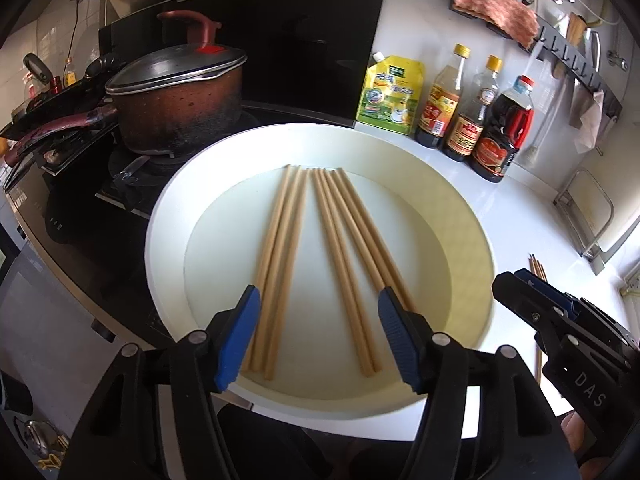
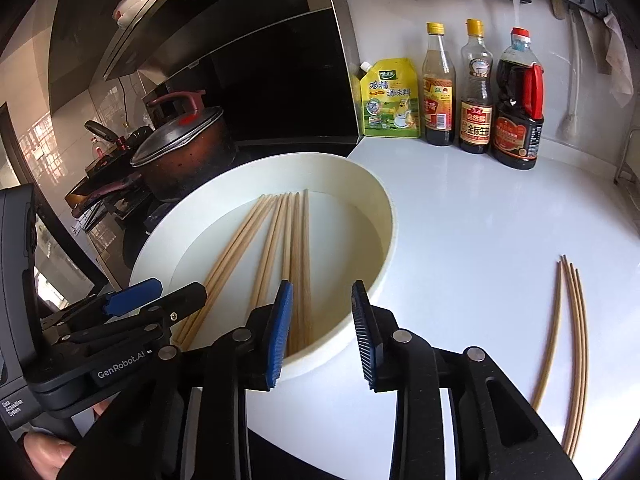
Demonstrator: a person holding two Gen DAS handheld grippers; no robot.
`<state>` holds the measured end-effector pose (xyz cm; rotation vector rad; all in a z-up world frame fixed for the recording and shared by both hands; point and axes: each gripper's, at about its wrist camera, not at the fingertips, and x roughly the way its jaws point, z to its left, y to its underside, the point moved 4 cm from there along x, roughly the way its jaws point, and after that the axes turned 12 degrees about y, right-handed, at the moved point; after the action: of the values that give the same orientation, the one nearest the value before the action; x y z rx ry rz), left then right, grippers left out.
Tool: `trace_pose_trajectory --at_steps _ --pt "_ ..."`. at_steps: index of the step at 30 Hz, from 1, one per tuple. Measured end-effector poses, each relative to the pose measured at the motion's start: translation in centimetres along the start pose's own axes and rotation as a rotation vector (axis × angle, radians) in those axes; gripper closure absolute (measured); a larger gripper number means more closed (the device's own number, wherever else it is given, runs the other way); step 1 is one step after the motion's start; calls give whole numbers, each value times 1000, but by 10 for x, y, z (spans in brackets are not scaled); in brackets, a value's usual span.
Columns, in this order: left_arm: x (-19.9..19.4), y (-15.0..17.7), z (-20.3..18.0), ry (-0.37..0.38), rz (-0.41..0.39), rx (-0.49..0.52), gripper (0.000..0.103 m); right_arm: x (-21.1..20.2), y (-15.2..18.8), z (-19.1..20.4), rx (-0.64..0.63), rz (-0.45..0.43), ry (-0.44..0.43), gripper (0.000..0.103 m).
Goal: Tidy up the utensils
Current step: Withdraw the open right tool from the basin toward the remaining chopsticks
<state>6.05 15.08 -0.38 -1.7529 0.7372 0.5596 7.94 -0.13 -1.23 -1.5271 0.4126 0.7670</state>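
Left wrist view. The left gripper occupies the lower centre of the frame, jaws spread and holding nothing, poised above the near rim of the white basin. Six chopsticks in the basin lie on its floor at frame centre: two to the left, four to the right, fanning toward the camera. The right gripper enters at the lower right edge; from this angle I cannot tell how its jaws stand. Only the tips of the loose chopsticks show behind it. A lidded pot sits upper left; sauce bottles stand upper right.

Right wrist view. The right gripper sits at lower centre, jaws spread and empty, straddling the basin's right rim. The four loose chopsticks lie in full on the tabletop at the right of the frame, well apart from the basin. The left gripper shows at the lower left, seen side-on.

Step in hand, as judged: transfer is partly complete, with four pieces still outside. The next move calls for swinging the right gripper rightward, lowering the jaws across the thin sticks and closing squarely, since they lie flat and may roll.
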Motion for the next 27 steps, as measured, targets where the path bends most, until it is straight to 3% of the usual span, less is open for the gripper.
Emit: trace_pose_trajectory --at_steps 11,27 --pt "2 15 -56 77 24 87 31 -31 23 -49 50 -22 84 61" --pt "27 36 -154 232 82 238 20 -56 63 -158 196 20 267 57"
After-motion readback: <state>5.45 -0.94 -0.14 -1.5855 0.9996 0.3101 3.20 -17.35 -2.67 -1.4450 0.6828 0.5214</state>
